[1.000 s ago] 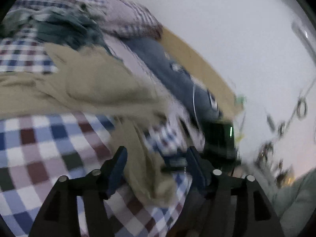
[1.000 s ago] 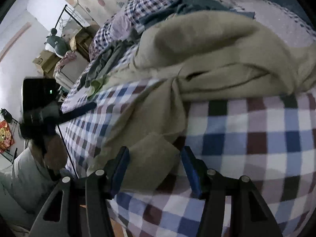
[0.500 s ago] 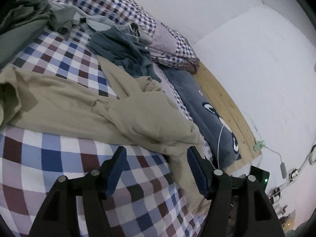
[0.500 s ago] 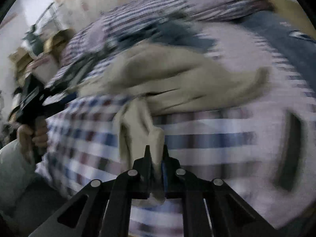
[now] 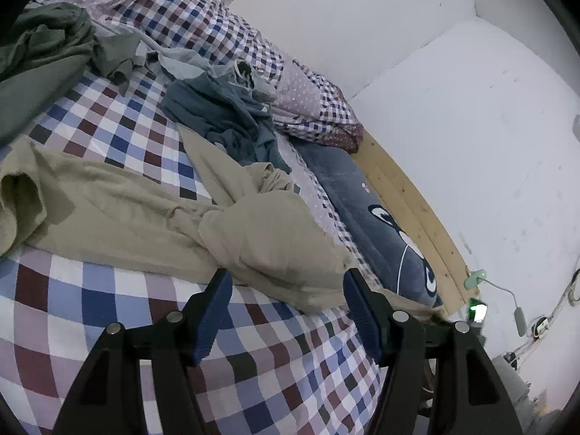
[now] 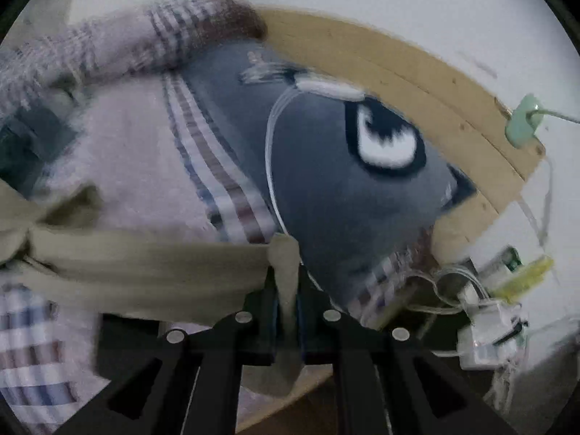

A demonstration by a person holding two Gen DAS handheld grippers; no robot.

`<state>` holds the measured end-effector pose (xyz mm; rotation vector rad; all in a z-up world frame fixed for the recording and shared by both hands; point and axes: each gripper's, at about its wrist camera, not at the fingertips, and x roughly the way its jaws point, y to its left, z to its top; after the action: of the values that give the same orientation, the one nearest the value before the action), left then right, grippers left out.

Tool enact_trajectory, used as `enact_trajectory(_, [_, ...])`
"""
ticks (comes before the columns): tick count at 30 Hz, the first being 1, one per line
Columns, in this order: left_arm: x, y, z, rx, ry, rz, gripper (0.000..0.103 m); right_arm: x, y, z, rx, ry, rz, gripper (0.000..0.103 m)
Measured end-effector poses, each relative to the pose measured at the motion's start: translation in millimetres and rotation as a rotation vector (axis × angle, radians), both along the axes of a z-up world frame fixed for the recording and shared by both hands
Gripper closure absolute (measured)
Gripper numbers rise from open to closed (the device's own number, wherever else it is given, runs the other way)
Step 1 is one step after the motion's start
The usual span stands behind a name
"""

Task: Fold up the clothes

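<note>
The right gripper (image 6: 288, 290) has its fingers clamped on a strip of the beige garment (image 6: 145, 257), which runs taut from between the pads out to their left. A second ago those fingers stood wide over the cloth lying slack on the bed; half a second ago they had closed on it, and now the view has swung toward the bed's far edge, blurred with motion. My reading is that the right side is drawing one end outward to spread the piece before any fold.

The left gripper (image 5: 286, 308) has swung back from the bed's edge and now hovers over the bed, fingers spread and holding nothing, with the bunched bulk of the beige garment (image 5: 261, 239) just ahead, between the tips.

Below both lies the checked bedspread (image 5: 108, 311). Beyond the left fingertips sit a blue-grey garment (image 5: 224, 119) and, further left, a dark green garment (image 5: 40, 69). Right of the tips lies a grey cartoon-face pillow (image 5: 366, 221), then the wooden bed rail (image 5: 409, 199) and the white wall (image 5: 471, 127).
</note>
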<state>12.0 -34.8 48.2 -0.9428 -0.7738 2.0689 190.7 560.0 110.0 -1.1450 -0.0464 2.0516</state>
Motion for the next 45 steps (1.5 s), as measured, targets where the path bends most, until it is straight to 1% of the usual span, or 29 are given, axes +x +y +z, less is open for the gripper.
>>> enact_trajectory(1, [-0.1, 1.2, 0.6, -0.012, 0.004, 0.001, 0.035, -4.5, -1.4, -11.5, -0.015, -0.034, -0.022, 0.093])
enact_trajectory(2, [0.0, 2.6, 1.0, -0.024, 0.008, 0.002, 0.035, -7.1, -12.7, -18.5, -0.01, -0.041, -0.02, 0.091])
enact_trajectory(3, [0.3, 3.1, 1.1, -0.031, 0.011, 0.001, 0.035, -8.0, -26.5, -20.9, 0.003, -0.034, -0.003, 0.087])
enact_trajectory(5, [0.5, 4.5, 1.5, -0.04, 0.011, 0.0, 0.035, -10.1, -66.0, -22.7, 0.031, -0.005, 0.065, 0.058])
enact_trajectory(7, [1.2, 4.5, 2.8, -0.043, 0.012, -0.002, 0.035, -11.8, -106.4, -21.8, 0.049, 0.04, 0.152, 0.048])
enact_trajectory(8, [1.7, 4.4, 4.1, -0.044, 0.014, -0.003, 0.035, -13.2, -126.0, -21.3, 0.05, 0.064, 0.199, 0.048])
enact_trajectory(10, [3.2, 3.7, 7.6, -0.039, 0.023, -0.001, 0.035, -22.2, -176.8, -21.8, 0.011, 0.112, 0.367, 0.047])
enact_trajectory(12, [4.1, 2.0, 10.1, -0.034, 0.027, 0.004, 0.035, -34.8, -217.4, -25.0, 0.005, 0.112, 0.51, 0.047])
enact_trajectory(14, [4.5, -1.7, 12.6, -0.024, 0.028, 0.016, 0.035, -50.7, -261.5, -31.9, 0.018, 0.092, 0.674, 0.047])
enact_trajectory(15, [4.6, -3.7, 13.8, -0.019, 0.028, 0.023, 0.035, -59.7, -280.9, -36.2, 0.015, 0.078, 0.739, 0.048])
enact_trajectory(16, [4.2, -5.9, 15.0, -0.014, 0.029, 0.03, 0.035, -69.4, -294.7, -40.9, 0.005, 0.067, 0.778, 0.048])
enact_trajectory(19, [1.9, -12.7, 18.4, -0.003, 0.032, 0.052, 0.035, -98.5, -328.8, -55.1, -0.028, 0.044, 0.87, 0.048])
enact_trajectory(21, [-0.1, -18.1, 19.9, 0.007, 0.03, 0.07, 0.035, -113.5, -343.3, -65.6, -0.014, 0.018, 0.918, 0.049])
enact_trajectory(24, [-3.3, -25.8, 21.6, 0.026, 0.025, 0.093, 0.035, -132.1, -358.1, -81.4, 0.021, -0.032, 0.984, 0.055])
enact_trajectory(25, [-4.4, -28.4, 22.2, 0.032, 0.023, 0.101, 0.035, -138.1, -361.9, -86.9, 0.037, -0.053, 0.997, 0.062])
enact_trajectory(26, [-5.4, -30.9, 22.6, 0.037, 0.022, 0.107, 0.035, -144.4, -363.6, -92.5, 0.048, -0.074, 1.01, 0.067])
enact_trajectory(31, [-9.6, -43.9, 24.3, 0.058, 0.016, 0.141, 0.035, -164.4, -367.4, -110.5, 0.097, -0.145, 1.053, 0.068])
enact_trajectory(37, [-11.5, -57.6, 26.9, 0.078, 0.018, 0.177, 0.035, -180.6, -366.1, -119.5, 0.101, -0.194, 1.062, 0.066])
enact_trajectory(39, [-11.8, -60.1, 27.0, 0.076, 0.019, 0.185, 0.035, -184.8, -365.9, -121.5, 0.096, -0.208, 1.06, 0.07])
enact_trajectory(40, [-11.9, -61.3, 26.9, 0.075, 0.019, 0.188, 0.035, -185.6, -366.2, -121.6, 0.087, -0.213, 1.054, 0.086])
enact_trajectory(41, [-12.0, -61.9, 27.0, 0.072, 0.02, 0.191, 0.035, -186.4, -366.5, -121.7, 0.078, -0.217, 1.048, 0.094])
enact_trajectory(43, [-11.9, -60.9, 27.9, 0.045, 0.029, 0.197, 0.035, -180.8, -370.1, -114.1, 0.075, -0.202, 1.047, 0.095])
enact_trajectory(45, [-10.9, -58.4, 29.9, -0.001, 0.046, 0.203, 0.035, -167.6, -372.8, -94.4, 0.055, -0.147, 1.049, 0.095])
